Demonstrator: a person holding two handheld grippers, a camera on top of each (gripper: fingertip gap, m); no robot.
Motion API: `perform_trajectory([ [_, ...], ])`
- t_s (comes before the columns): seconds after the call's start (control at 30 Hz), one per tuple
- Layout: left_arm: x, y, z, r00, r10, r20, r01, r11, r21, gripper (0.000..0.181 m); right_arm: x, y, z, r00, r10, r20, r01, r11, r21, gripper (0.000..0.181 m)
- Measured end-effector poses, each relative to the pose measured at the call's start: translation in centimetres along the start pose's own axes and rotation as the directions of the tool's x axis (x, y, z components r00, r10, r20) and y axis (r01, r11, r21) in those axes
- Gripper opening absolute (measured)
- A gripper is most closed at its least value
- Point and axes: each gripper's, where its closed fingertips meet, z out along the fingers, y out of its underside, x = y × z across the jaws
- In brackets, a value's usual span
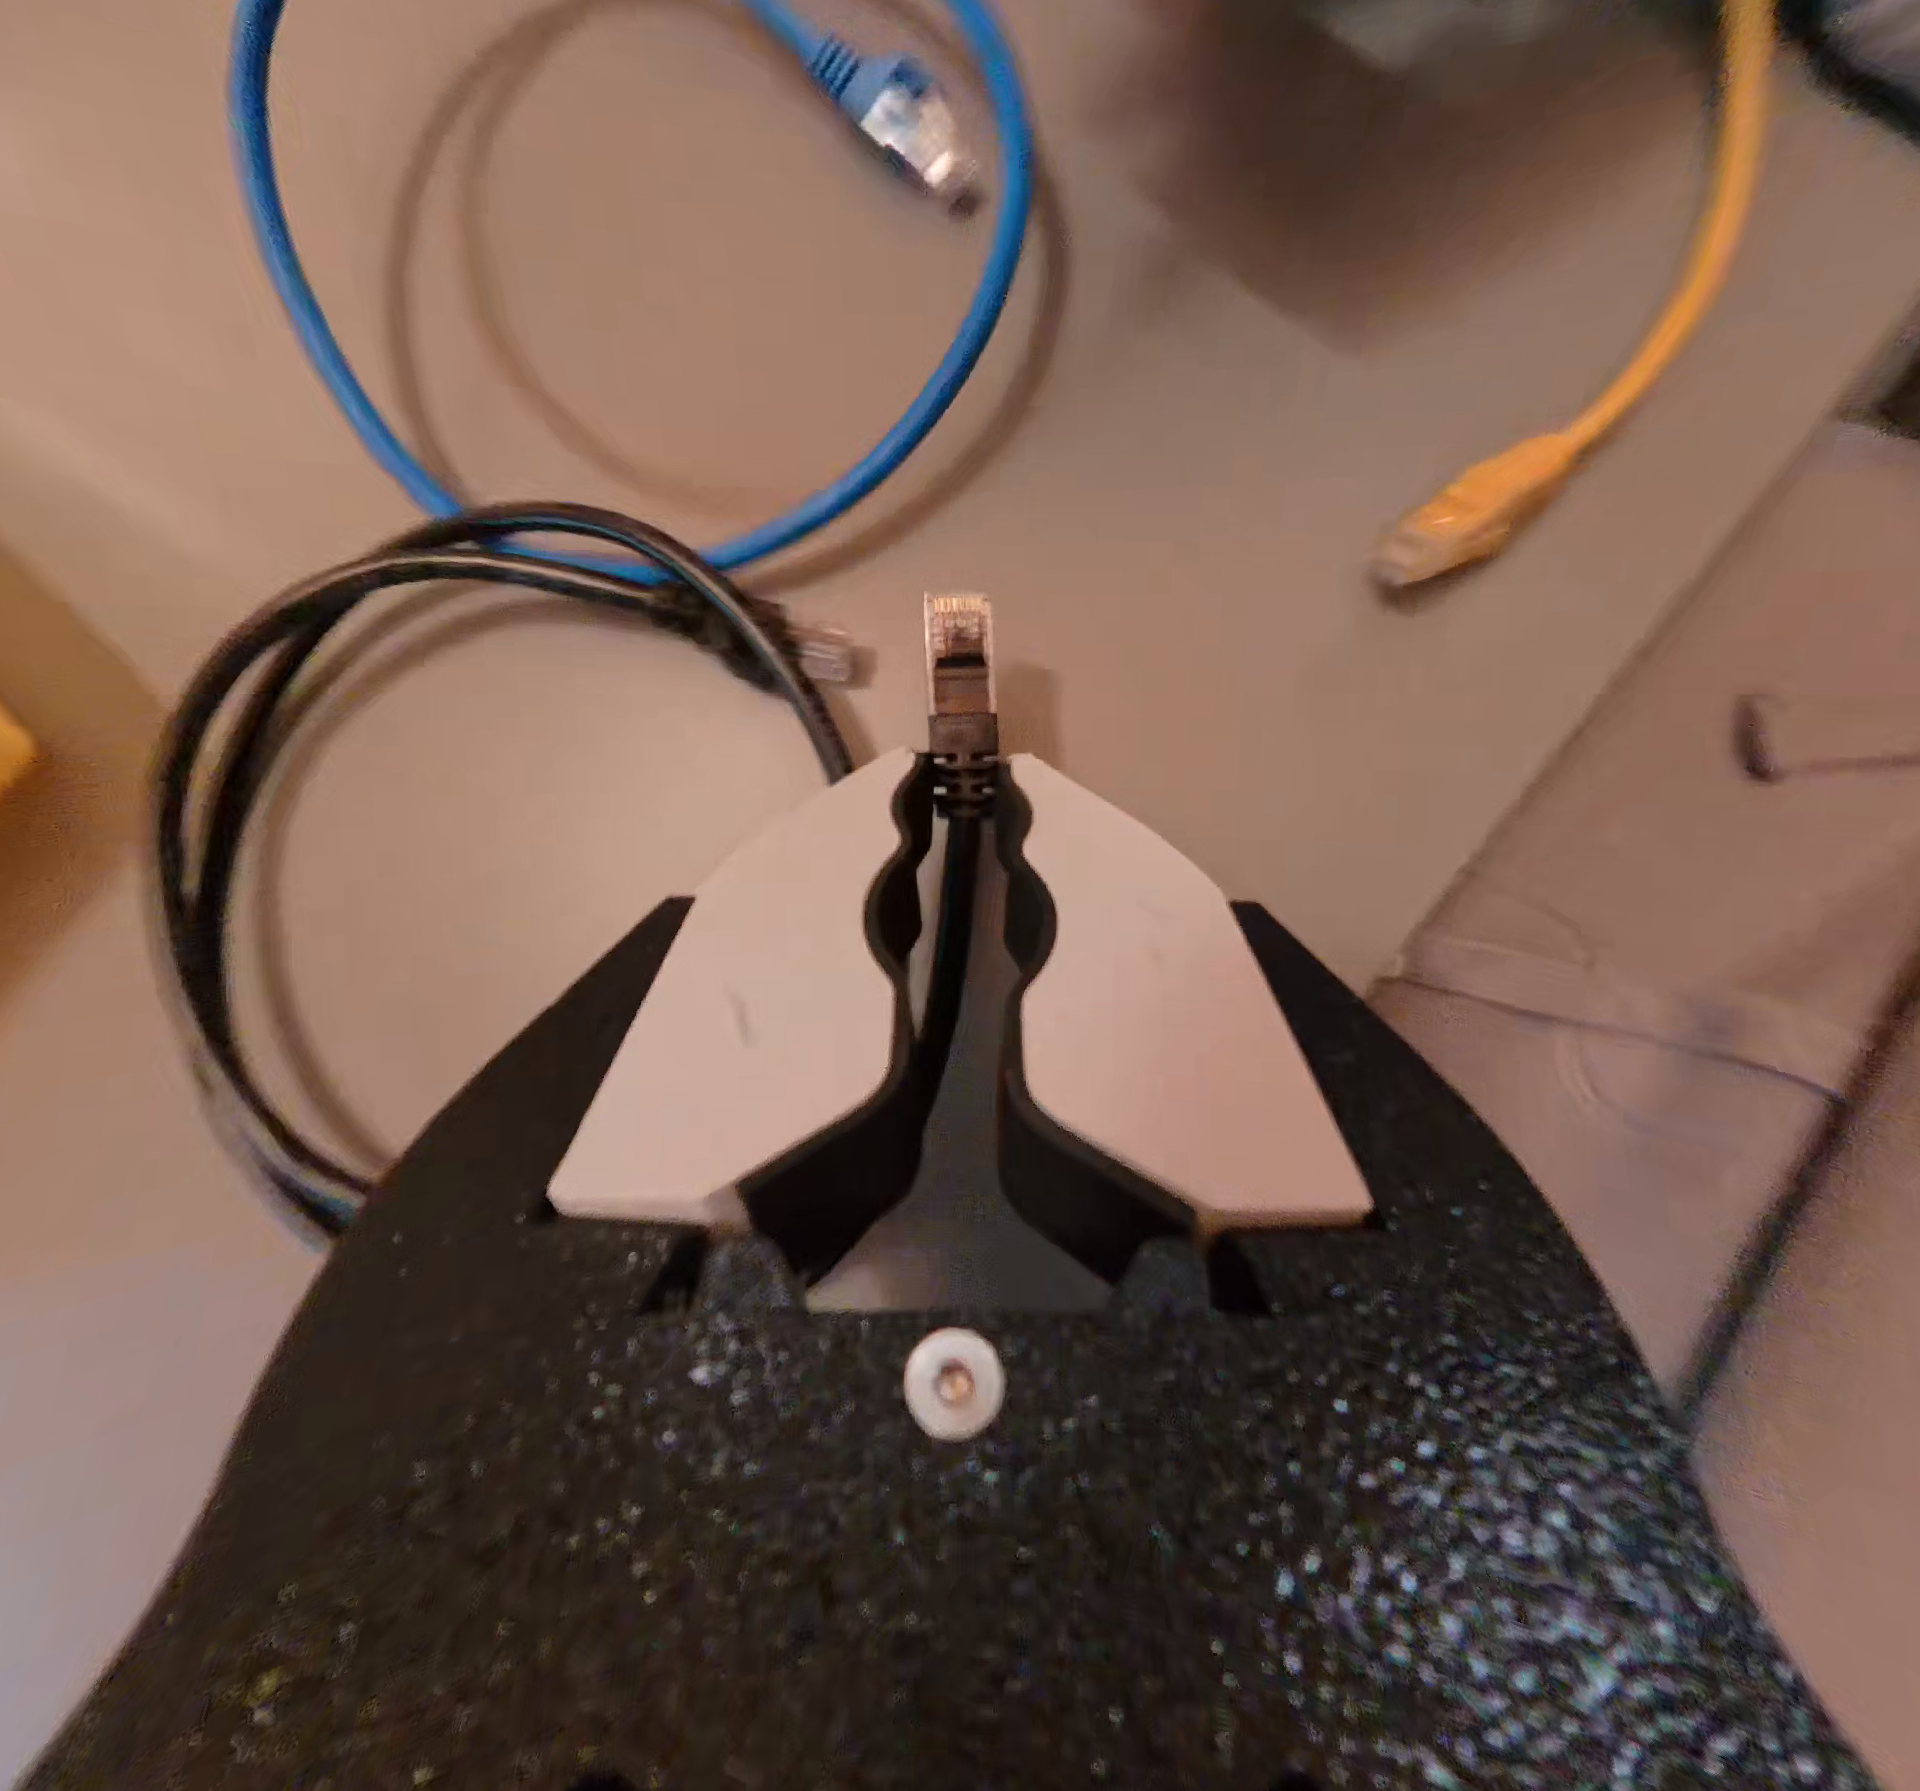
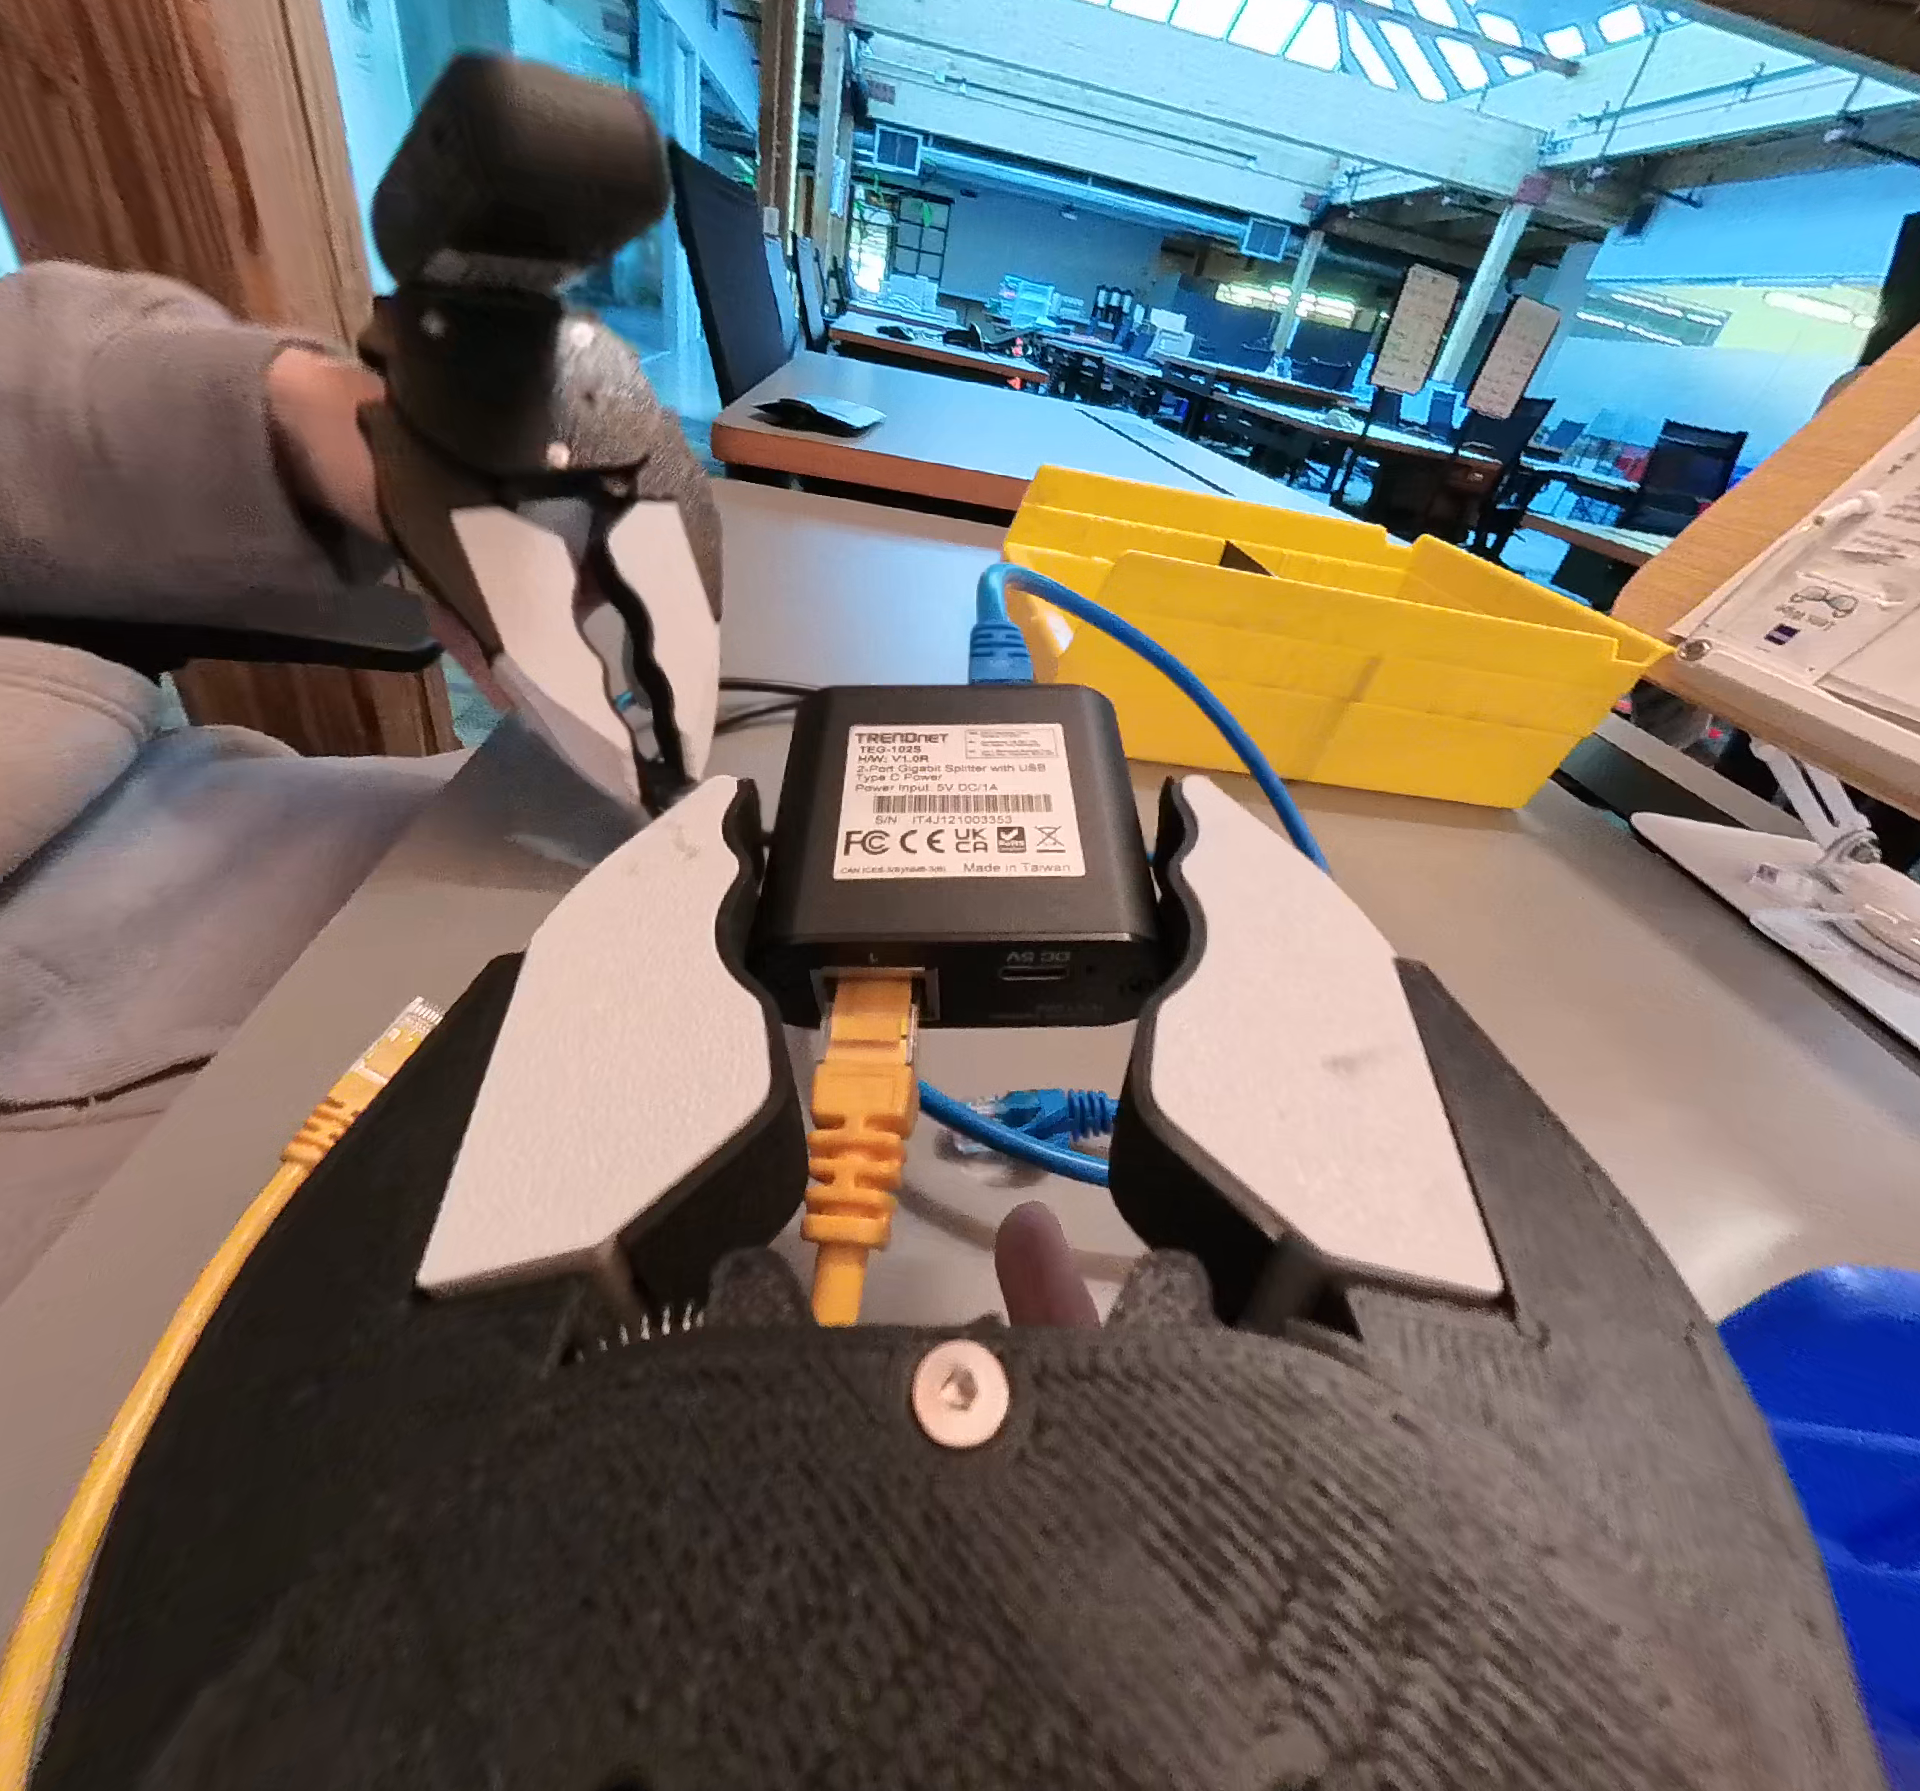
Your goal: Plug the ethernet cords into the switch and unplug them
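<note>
**Black cord pinched on the left, switch held on the right**

Between the fingertips of your left gripper (image 1: 961,765) sits the black cord (image 1: 951,920), clenched by the ribbed boot just behind its clear plug (image 1: 958,629), which sticks straight out ahead of the tips. Just left of that plug lies the cord's other end (image 1: 826,652), on top of its own black loops. Farther ahead and to the left, a blue cord (image 1: 312,307) curls in a ring on the table (image 1: 1195,515), its plug (image 1: 904,120) loose inside the ring. Ahead and to the right, a yellow cord's free plug (image 1: 1449,526) rests on the table.

Your right gripper (image 2: 956,894) grasps the black switch (image 2: 951,785), one finger on each side, label face up. A yellow cord (image 2: 860,1118) is plugged into the port facing you, and it runs back under the gripper. A blue cord (image 2: 1174,692) enters the far side of the switch. Below the switch, a loose blue plug (image 2: 1029,1113) lies on the table. Beyond the switch to the right stands a yellow bin (image 2: 1351,661). To the left, your left gripper (image 2: 655,765) hangs tilted downward with the black cord in its tips.
</note>
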Motion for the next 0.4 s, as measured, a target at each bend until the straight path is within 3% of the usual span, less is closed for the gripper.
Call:
perform_trajectory([
  [0.23,1.2,-7.3,-3.0,0.928,0.331,-0.173,-0.337,0.941,-0.008,0.010,-1.4,-0.3,-0.2,0.996,-0.024,0.083,0.022,1.000,0.021,0.073],
  [0.4,0.6,-9.5,-2.1,0.857,0.474,-0.202,-0.503,0.855,-0.125,0.010,-1.2,0.0,0.0,0.997,-0.020,0.075,0.020,1.000,-0.005,0.073],
])
